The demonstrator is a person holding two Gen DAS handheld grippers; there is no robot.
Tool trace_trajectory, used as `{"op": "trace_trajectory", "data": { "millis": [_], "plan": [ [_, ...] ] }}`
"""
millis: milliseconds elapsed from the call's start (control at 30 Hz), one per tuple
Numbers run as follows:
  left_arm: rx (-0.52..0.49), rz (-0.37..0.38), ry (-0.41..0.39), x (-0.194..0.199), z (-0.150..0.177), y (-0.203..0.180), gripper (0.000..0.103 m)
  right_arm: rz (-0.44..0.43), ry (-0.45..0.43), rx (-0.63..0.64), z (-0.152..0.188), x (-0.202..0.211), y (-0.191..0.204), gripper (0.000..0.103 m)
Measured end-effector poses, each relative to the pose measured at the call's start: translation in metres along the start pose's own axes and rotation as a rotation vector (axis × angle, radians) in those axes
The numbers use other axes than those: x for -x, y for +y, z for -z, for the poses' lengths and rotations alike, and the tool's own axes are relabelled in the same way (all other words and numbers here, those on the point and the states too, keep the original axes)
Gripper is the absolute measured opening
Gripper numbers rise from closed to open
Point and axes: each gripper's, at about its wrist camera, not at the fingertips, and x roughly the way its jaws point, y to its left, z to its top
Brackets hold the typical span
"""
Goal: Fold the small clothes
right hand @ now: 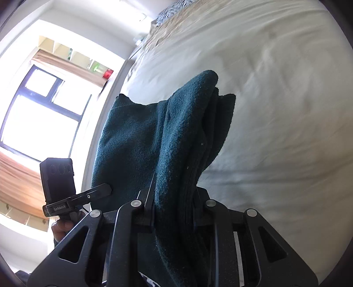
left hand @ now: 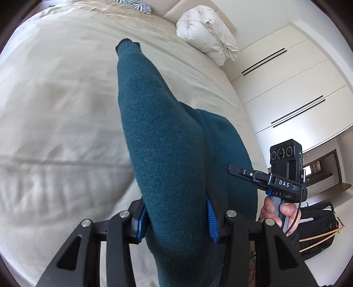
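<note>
A teal knitted garment (left hand: 158, 143) is held in the air over a beige bed (left hand: 55, 110). My left gripper (left hand: 176, 220) is shut on one end of it, its blue pads (left hand: 211, 223) pressed against the knit. My right gripper (right hand: 174, 212) is shut on another bunched part of the same garment (right hand: 176, 141). The cloth hangs in folds between the two grippers. The right gripper (left hand: 284, 176), held in a hand, shows at the right of the left wrist view. The left gripper (right hand: 59, 189) shows at the left of the right wrist view.
A white rolled duvet (left hand: 207, 37) and a zebra-print pillow (left hand: 134, 5) lie at the far end of the bed. White wardrobe doors (left hand: 286, 88) stand beyond the bed. A black backpack (left hand: 315, 231) sits on the floor. A bright window (right hand: 37, 114) is at the left.
</note>
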Motion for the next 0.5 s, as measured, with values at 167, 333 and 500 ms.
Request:
{"op": "trace_trajectory", "data": {
  "millis": [167,333,500],
  "plan": [
    [0.046,0.016,0.005,0.004,0.021,0.037,0.047,-0.027,0.036,-0.022,0.03,-0.036,0.009,0.021],
    [0.076,-0.001,0.03,-0.007,0.034,0.063,0.048,-0.041,0.063,-0.076,0.051,-0.077,0.003,0.021],
    [0.101,0.01,0.031,-0.012,0.044,0.081,0.055,-0.083,0.053,-0.127,0.068,-0.087,-0.014,0.021]
  ]
}}
